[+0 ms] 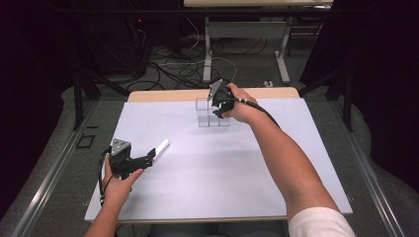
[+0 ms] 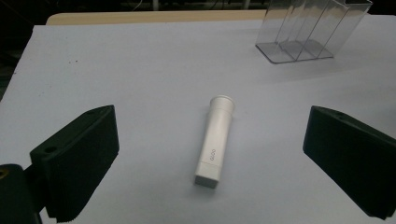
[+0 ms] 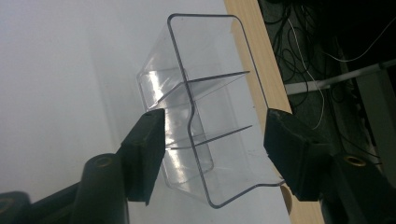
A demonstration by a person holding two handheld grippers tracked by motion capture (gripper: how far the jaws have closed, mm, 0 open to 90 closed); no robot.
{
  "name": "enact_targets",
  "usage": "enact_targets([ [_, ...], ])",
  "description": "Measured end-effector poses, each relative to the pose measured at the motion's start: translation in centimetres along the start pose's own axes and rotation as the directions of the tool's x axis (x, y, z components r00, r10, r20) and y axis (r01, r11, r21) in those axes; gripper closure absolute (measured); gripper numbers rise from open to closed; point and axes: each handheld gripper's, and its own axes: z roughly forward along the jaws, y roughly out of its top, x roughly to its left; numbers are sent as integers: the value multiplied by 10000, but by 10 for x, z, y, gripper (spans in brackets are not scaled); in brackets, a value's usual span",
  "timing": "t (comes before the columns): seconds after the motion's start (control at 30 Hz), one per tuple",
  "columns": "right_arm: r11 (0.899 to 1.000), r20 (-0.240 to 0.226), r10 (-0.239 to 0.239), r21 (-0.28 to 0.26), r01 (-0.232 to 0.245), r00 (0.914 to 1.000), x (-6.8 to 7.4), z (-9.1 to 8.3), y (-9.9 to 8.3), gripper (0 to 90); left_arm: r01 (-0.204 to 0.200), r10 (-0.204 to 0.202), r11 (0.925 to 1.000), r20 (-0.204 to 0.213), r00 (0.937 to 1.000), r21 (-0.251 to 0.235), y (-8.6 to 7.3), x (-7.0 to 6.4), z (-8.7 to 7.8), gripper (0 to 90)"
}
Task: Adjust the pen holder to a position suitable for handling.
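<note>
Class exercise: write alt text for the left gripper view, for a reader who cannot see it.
A white tube lies flat on the white table cover, apart from and between the two wide-open black jaws of the left gripper. Its flanged round end points away from the camera, its squared end toward it. A clear plastic divided organizer stands at the upper right.

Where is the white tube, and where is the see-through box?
white tube (image 2: pixel 215 140), left gripper view, middle of its body.
see-through box (image 3: pixel 219 116), right gripper view, on an inner divider wall.
</note>
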Motion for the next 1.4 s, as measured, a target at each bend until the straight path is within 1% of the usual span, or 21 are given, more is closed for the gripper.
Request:
enact_targets([
  [0.07,9993,60,-350,160,349,9994,2,4,1,349,22,-22,10000,-4,10000,-2,0,0,0,38],
  [0.1,9994,-54,-338,86,339,9994,3,7,0,359,24,-24,10000,-4,10000,-7,0,0,0,38],
  [0.13,9995,-207,-250,186,254,9995,4,8,0,406,43,-43,10000,-12,10000,-10,0,0,0,38],
  [0.17,9997,-427,-32,255,43,9991,6,10,-1,438,43,-43,10000,-19,10000,-6,0,0,0,38],
  [0.23,9994,-522,-171,297,187,9985,6,11,-1,438,40,-40,10000,-13,10000,-8,0,1,0,39],
  [0.27,9986,-501,-295,427,317,9983,8,13,-1,449,39,-39,10000,-14,10000,-6,0,1,0,40],
  [0.3,9991,-443,-322,273,334,9985,8,15,-1,454,37,-37,10000,-28,10000,-1,0,1,0,40],
  [0.33,9982,-517,-447,384,467,9977,7,15,-1,472,33,-33,10000,-37,10000,2,0,1,0,40],
  [0.4,9980,-467,-428,445,449,9980,7,15,-1,479,29,-29,10000,-35,10000,31,0,1,0,41],
  [0.47,9975,-550,-405,550,436,9977,7,17,2,532,9,-9,10000,-37,10000,54,0,0,0,43],
  [0.5,9983,-509,-336,465,360,9981,8,19,1,533,-20,20,10000,-38,10000,69,0,0,0,43],
  [0.53,9975,-686,-342,588,382,9971,8,20,2,542,-34,34,10000,-37,10000,86,0,1,1,44],
  [0.73,9951,-813,-494,811,561,9955,11,26,2,569,13,-12,9999,-46,10000,106,-1,1,1,47],
  [0.77,9960,-823,-491,705,550,9954,12,28,2,583,19,-18,9999,-45,10000,106,-1,1,1,49],
  [0.87,9950,-1091,-483,813,574,9929,13,28,3,613,19,-18,9999,-46,10000,99,-1,1,1,50],
  [1.03,9946,-1119,-442,883,542,9927,13,27,4,663,-8,9,9999,-31,10000,126,-1,1,1,52],
  [1.17,9944,-1126,-579,812,672,9920,13,25,4,782,-25,25,9999,-28,10000,123,-1,1,1,54],
  [1.2,9944,-1126,-579,812,672,9920,13,25,4,782,-37,37,9999,-26,10000,145,-1,1,1,54],
  [1.27,9924,-1225,-684,933,801,9901,12,24,5,853,-46,46,9999,-23,10000,157,-1,1,1,56],
  [1.3,9907,-1305,-694,1070,836,9890,13,23,6,857,-41,42,9999,-22,10000,159,-1,1,1,56],
  [1.4,9906,-1311,-728,1055,869,9887,13,22,6,860,-30,31,9999,-28,10000,157,-1,1,1,58],
])
